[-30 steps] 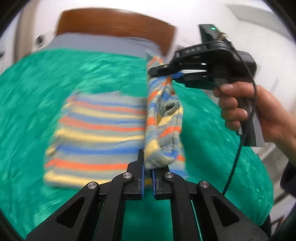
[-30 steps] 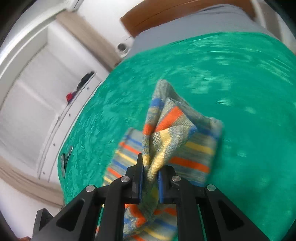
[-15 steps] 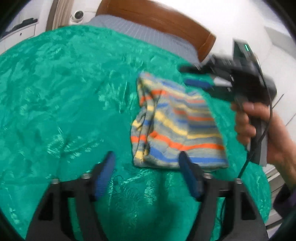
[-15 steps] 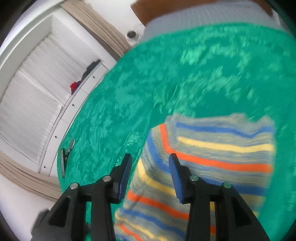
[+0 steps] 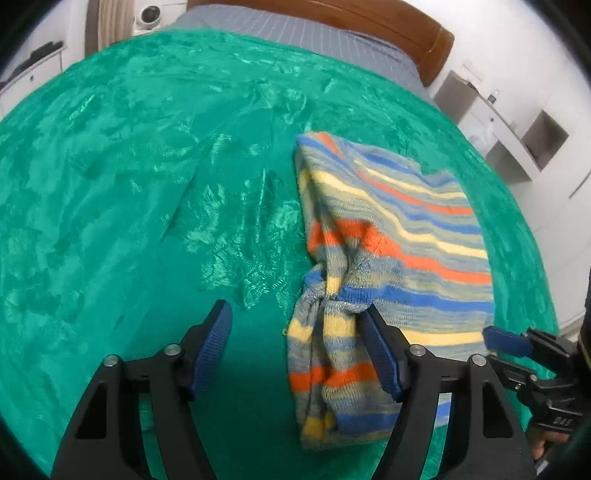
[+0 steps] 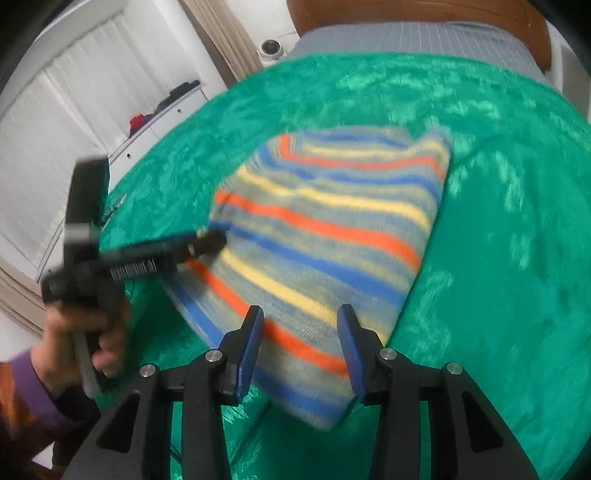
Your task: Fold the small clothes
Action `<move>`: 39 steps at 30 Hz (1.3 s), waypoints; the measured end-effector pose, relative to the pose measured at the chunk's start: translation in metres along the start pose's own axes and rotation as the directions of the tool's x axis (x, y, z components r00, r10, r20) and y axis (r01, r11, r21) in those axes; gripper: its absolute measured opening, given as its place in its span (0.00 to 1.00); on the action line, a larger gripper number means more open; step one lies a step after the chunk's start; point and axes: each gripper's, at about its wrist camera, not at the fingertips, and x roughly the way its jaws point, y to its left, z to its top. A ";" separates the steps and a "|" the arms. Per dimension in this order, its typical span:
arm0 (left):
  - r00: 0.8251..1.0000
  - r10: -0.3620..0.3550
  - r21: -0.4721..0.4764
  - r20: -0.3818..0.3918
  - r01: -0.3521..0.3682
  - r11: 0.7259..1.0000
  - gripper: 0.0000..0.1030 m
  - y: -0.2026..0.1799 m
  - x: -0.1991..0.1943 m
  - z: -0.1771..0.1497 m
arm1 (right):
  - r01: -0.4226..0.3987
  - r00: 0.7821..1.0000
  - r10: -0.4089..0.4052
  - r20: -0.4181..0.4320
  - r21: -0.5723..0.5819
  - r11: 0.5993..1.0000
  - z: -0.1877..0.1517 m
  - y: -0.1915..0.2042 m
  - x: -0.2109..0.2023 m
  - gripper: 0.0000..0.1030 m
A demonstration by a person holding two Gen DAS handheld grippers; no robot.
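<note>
Change: one second earlier both tongs were clamped on a lifted edge of the striped knit garment (image 5: 399, 236); half a second earlier both had been opened and the cloth laid down; now it is seen released, folded over on itself.
Meaning for the task: one fold is judged complete; a bunched, twisted corner at the near left remains to be smoothed before a further fold.
Left tongs (image 5: 295, 354): spread wide, nothing gripped; the right finger is seen touching the bunched corner.
Right tongs (image 6: 299, 350): spread apart, nothing gripped, hovering over the garment's near edge.
Garment position: flat on the green bedspread (image 5: 110, 184), toward its right side in the left wrist view.
Count: one garment; two tongs; one bedspread; one wooden headboard (image 5: 369, 18); no second garment is seen.
</note>
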 end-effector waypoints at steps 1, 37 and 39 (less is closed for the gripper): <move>1.000 -0.005 0.014 0.011 0.005 1.000 0.70 -0.002 -0.008 0.001 | 0.005 1.000 -0.004 0.011 -0.009 1.000 0.003 0.002 -0.006 0.41; 0.993 -0.118 0.072 -0.007 0.118 0.990 0.95 0.023 -0.019 0.023 | 0.033 0.988 -0.053 0.147 0.138 0.990 -0.006 -0.025 -0.047 0.72; 0.987 -0.151 0.061 -0.060 0.154 0.986 0.95 0.020 0.004 0.037 | -0.010 0.986 -0.025 0.168 0.200 0.980 0.014 -0.051 -0.040 0.72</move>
